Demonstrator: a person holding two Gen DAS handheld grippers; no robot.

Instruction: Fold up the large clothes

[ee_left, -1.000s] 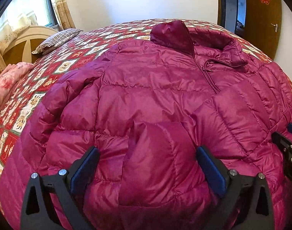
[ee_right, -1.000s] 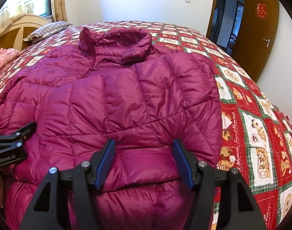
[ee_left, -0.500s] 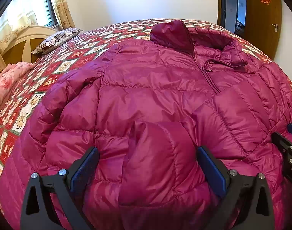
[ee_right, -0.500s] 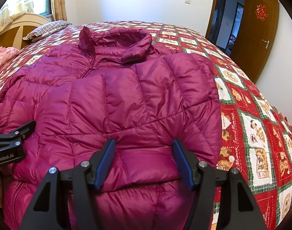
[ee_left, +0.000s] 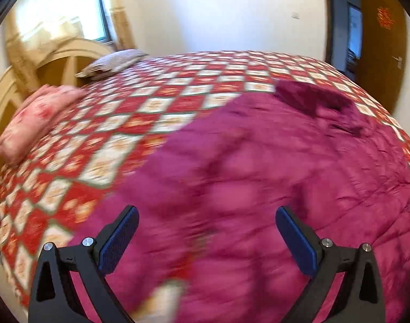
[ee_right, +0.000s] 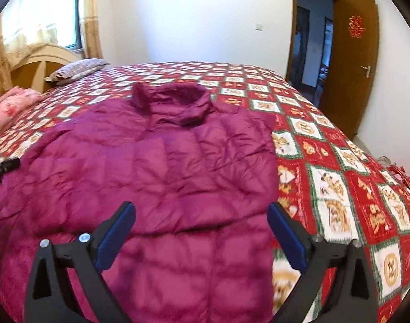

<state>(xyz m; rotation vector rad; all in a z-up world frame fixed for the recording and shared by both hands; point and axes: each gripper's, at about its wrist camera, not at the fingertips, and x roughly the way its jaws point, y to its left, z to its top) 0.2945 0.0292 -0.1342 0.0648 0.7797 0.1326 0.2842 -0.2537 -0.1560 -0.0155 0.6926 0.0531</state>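
Note:
A magenta puffer jacket (ee_right: 161, 172) lies on the bed with both sleeves folded in over its front and its collar (ee_right: 175, 102) at the far end. It also shows, blurred, in the left wrist view (ee_left: 272, 177). My left gripper (ee_left: 206, 234) is open and empty above the jacket's lower left part. My right gripper (ee_right: 200, 231) is open and empty above the jacket's lower right part. The left gripper's tip shows at the left edge of the right wrist view (ee_right: 3, 165).
The bed carries a red and white patchwork quilt (ee_right: 339, 188). A striped pillow (ee_right: 78, 71) and a pink pillow (ee_left: 35, 118) lie by the headboard (ee_left: 67, 62) at the left. An open wooden door (ee_right: 352, 62) is at the right.
Both grippers have pulled back and up from the jacket, so more of the bed shows. The right gripper's jaws have opened wider. The left wrist view is now blurred by motion.

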